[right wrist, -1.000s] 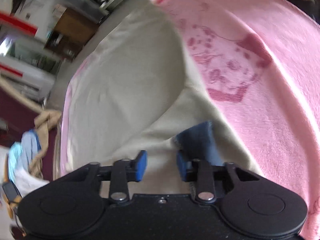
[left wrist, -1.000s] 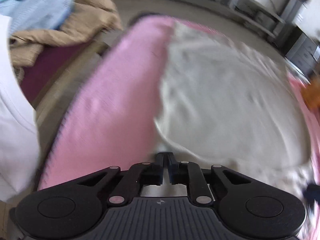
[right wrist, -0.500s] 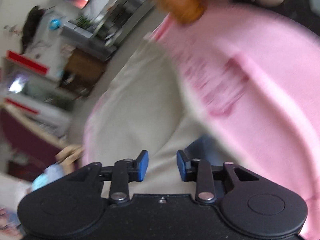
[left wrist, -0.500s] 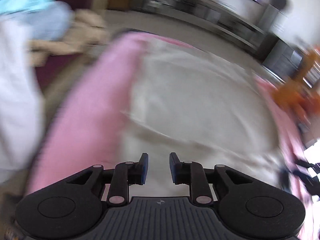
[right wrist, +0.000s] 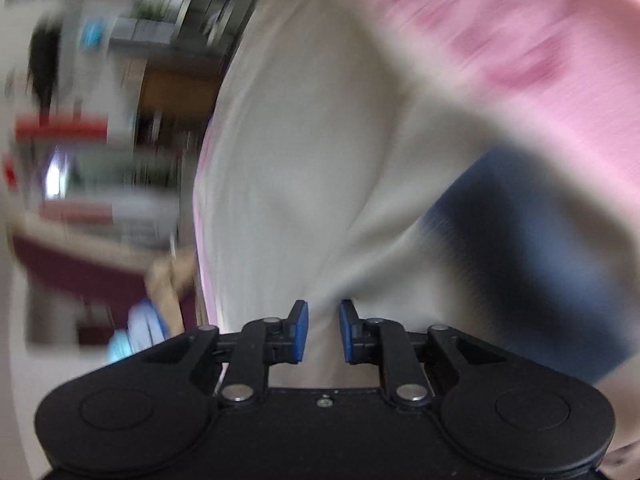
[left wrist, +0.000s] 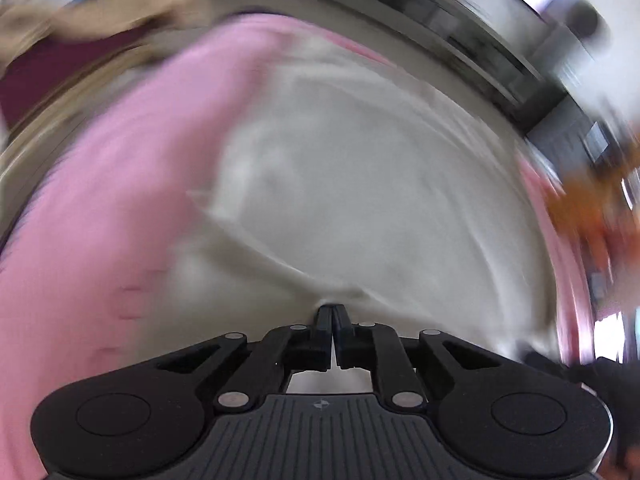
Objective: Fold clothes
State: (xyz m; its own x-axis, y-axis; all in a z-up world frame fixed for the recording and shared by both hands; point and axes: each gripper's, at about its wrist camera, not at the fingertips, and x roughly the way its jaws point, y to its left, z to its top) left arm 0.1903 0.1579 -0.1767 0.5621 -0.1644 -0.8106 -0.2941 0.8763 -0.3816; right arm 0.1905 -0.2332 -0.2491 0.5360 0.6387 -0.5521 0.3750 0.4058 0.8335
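Both views blurred; cream garment [left wrist: 360,184] spread over pink blanket [left wrist: 100,208]; left gripper [left wrist: 333,314] jaws closing, pinched on a raised fold at garment's near edge; right gripper [right wrist: 323,330] jaws closing, cloth between them, pads not yet pressing it.

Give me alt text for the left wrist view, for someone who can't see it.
The left tongs, their jaws closing, pinch a fold of a cream garment that lies spread on a pink cover. The picture is blurred; a heap of tan and blue clothes lies at top left, and dark shelving runs behind.
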